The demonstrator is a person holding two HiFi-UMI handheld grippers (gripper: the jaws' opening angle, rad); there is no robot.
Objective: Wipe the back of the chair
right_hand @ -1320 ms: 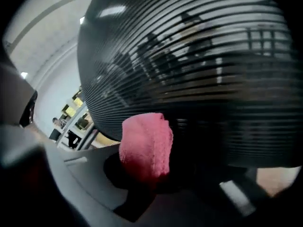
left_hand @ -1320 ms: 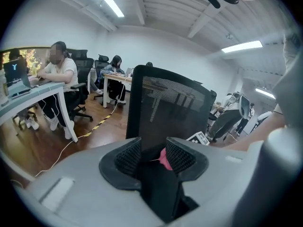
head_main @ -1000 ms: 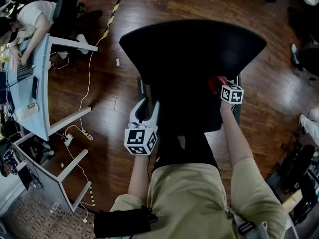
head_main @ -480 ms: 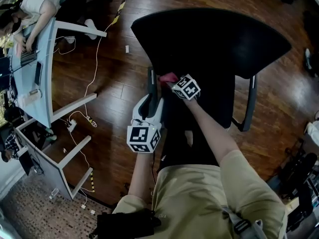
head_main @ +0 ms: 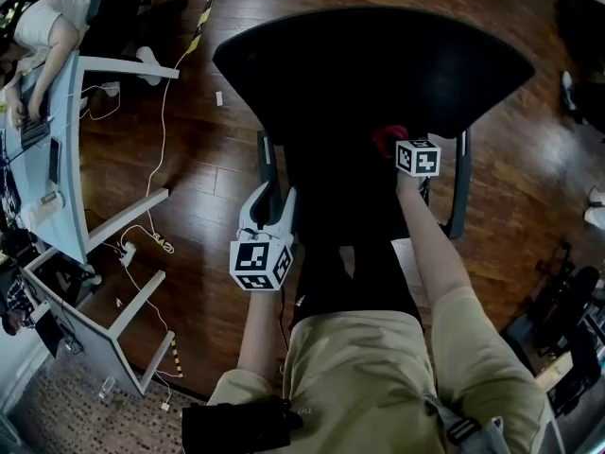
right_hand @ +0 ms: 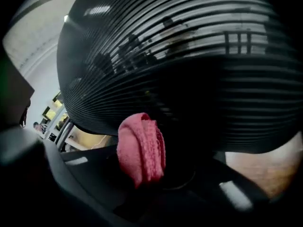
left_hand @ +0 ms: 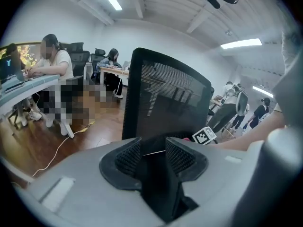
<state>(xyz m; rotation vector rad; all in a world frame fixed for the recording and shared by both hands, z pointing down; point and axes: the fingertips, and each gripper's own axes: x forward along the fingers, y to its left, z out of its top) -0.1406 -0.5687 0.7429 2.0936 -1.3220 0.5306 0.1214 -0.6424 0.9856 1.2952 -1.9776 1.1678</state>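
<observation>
The black mesh chair back [head_main: 378,64] stands in front of me, seen from above in the head view. My right gripper [head_main: 395,146] is shut on a folded red cloth [head_main: 388,139] and presses it against the rear of the back, right of centre. In the right gripper view the cloth [right_hand: 140,148] lies against the ribbed mesh [right_hand: 180,56]. My left gripper [head_main: 270,199] is at the chair's left side, shut on the black left armrest [head_main: 264,164]. That black part fills the gap between its pads [left_hand: 129,157], with the chair back [left_hand: 165,98] rising behind.
A light desk [head_main: 71,159] with a seated person [head_main: 43,26] stands at the left, and white cables [head_main: 165,159] trail over the wood floor. Yellow-black tape [head_main: 203,17] runs at the upper left. Dark chair bases [head_main: 567,320] crowd the right edge.
The right gripper swept the red cloth from the right of the chair back to its left side, then back to the right. The left gripper kept its hold.
</observation>
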